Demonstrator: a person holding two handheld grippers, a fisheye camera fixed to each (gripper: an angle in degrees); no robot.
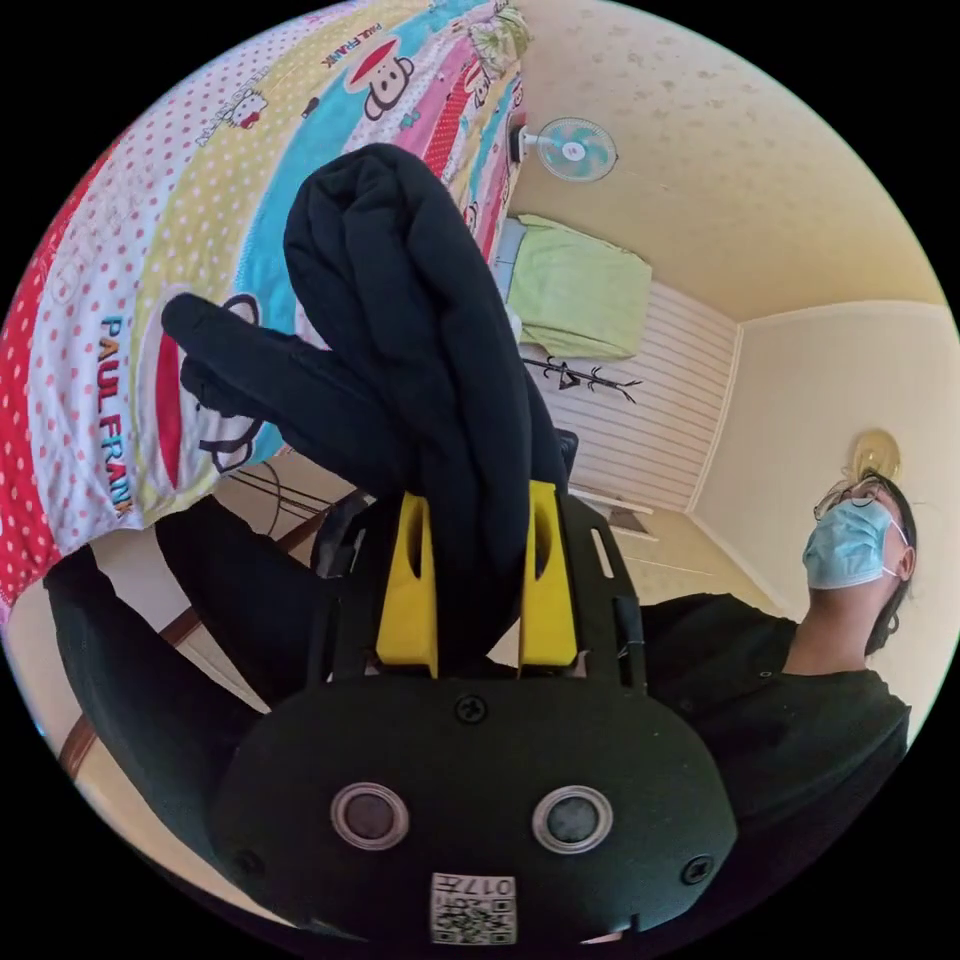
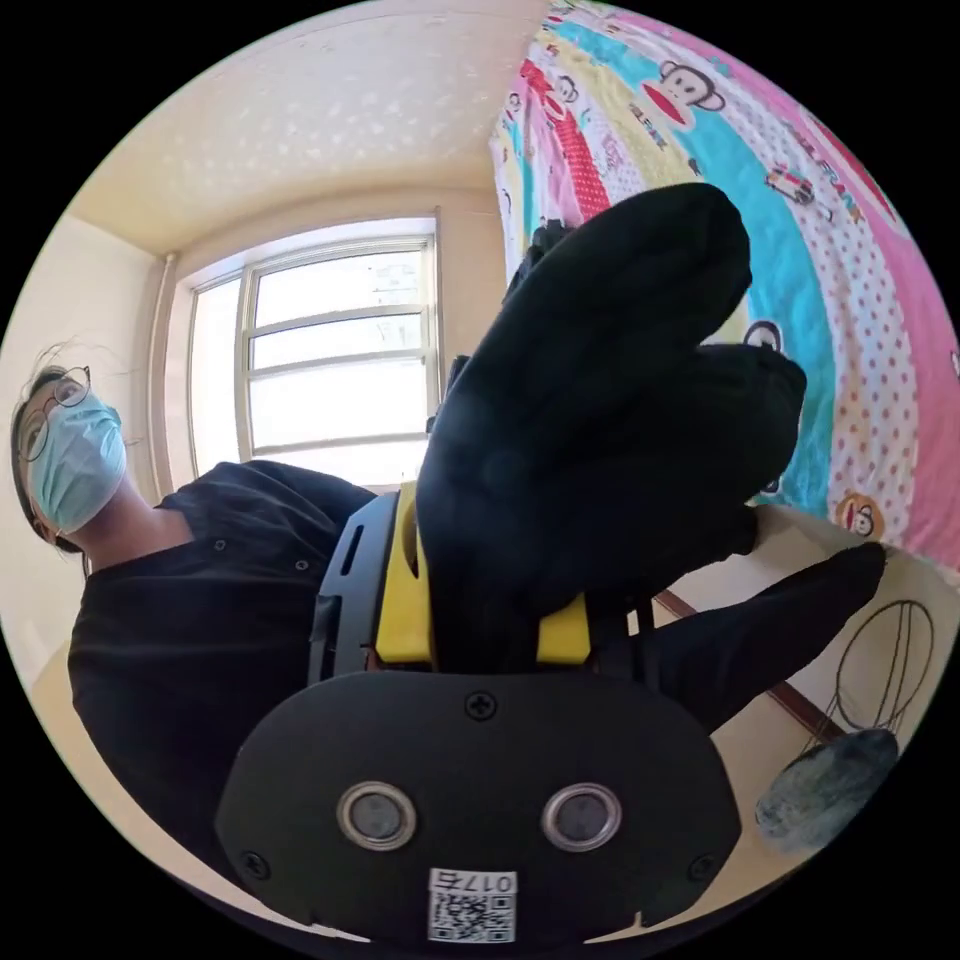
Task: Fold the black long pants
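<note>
The left claw (image 1: 478, 580) is clamped on a thick bundle of the black long pants (image 1: 400, 330), which rises toward 11 o'clock before the patterned bedsheet (image 1: 120, 330). The right claw (image 2: 490, 610) likewise grips a bunched fold, bulging toward 1 o'clock.

"PAUL FRANK" on bedsheet (image 1: 110, 420)

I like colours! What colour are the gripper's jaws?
Yellow. The left gripper shows them best in the left gripper view.

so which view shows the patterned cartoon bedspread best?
Left gripper view: the patterned cartoon bedspread spreads wide there, beside the black long pants clamped in the left gripper. Right gripper view shows a narrower strip.
</note>
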